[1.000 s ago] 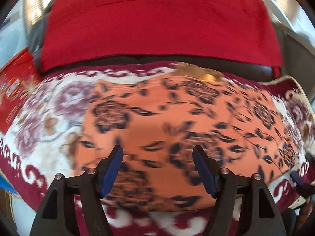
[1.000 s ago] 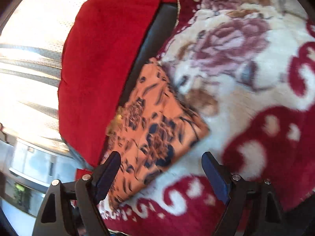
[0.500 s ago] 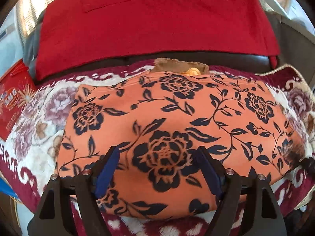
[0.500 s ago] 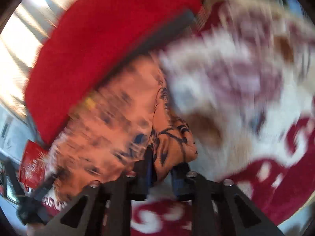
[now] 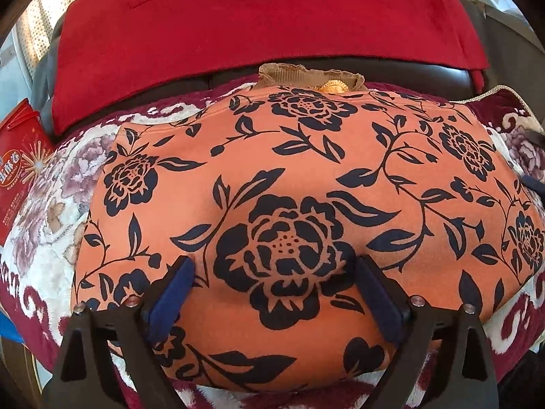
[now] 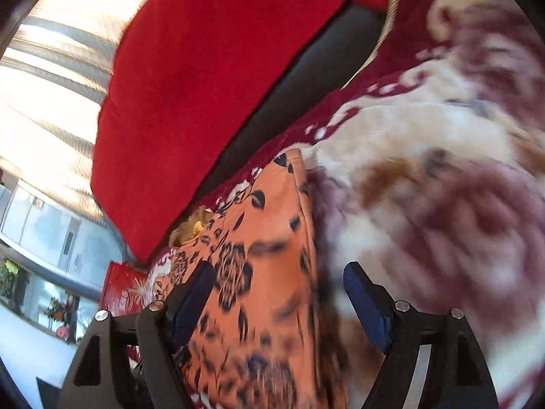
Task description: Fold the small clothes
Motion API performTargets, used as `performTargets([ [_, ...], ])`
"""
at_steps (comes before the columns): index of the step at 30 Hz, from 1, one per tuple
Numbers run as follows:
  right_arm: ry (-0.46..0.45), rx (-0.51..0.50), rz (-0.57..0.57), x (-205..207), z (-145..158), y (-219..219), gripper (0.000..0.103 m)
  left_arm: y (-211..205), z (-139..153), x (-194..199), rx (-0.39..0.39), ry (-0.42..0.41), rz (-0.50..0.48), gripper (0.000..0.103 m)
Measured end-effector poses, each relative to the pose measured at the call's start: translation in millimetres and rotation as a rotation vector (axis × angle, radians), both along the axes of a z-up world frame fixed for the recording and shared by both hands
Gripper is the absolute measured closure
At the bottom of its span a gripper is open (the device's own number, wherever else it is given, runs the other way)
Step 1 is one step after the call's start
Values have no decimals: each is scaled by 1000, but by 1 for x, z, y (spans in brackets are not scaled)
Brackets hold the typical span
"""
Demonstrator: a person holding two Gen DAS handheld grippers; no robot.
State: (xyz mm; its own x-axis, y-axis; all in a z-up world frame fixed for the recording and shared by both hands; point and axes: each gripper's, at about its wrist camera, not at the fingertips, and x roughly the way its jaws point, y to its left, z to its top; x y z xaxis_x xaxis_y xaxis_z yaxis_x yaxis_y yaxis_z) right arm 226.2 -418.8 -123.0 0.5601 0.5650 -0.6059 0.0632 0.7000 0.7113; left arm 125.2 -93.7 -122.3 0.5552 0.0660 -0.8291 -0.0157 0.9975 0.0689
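An orange garment with dark blue flowers (image 5: 306,184) lies spread flat on a floral blanket (image 5: 44,211). A tan ribbed piece with a gold disc (image 5: 313,80) sticks out from under its far edge. My left gripper (image 5: 272,289) is open, low over the garment's near middle, fingers astride a large flower. In the right wrist view the garment (image 6: 269,272) runs along its right edge. My right gripper (image 6: 282,293) is open over that edge, left finger (image 6: 194,293) above the cloth, right finger (image 6: 364,300) above the blanket (image 6: 442,177).
A red cushion (image 5: 259,10) leans on a dark sofa back (image 5: 425,73) behind the blanket; it also shows in the right wrist view (image 6: 204,78). A red printed bag (image 5: 20,170) stands at the left. Bright curtains (image 6: 51,68) are behind.
The right gripper shut on the garment's edge half a second ago and has now opened and let it go. The garment now lies spread flat. The left gripper moved closer over it.
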Motion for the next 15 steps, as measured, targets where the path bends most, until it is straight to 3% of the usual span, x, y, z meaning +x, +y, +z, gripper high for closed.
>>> performTargets([
  [2,57,-1,38,38,-11,7,22,1,0,3,-2,3,-1,7],
  [5,108,-16,71,63,-21,24,22,4,-1,5,-9,3,-3,5],
  [7,106,-69,118,77,-19,39,40,4,-2,7,-11,5,-1,4],
  [8,103,-117,156,80,-13,51,73,5,-2,7,-12,6,-1,4],
  [12,-53,-331,115,69,27,78,85,7,-3,8,-25,5,-6,4],
  [13,-54,-393,80,68,27,77,85,7,-3,8,-26,3,-5,3],
  [15,55,-517,27,76,3,71,85,6,-4,8,-21,4,-1,3],
])
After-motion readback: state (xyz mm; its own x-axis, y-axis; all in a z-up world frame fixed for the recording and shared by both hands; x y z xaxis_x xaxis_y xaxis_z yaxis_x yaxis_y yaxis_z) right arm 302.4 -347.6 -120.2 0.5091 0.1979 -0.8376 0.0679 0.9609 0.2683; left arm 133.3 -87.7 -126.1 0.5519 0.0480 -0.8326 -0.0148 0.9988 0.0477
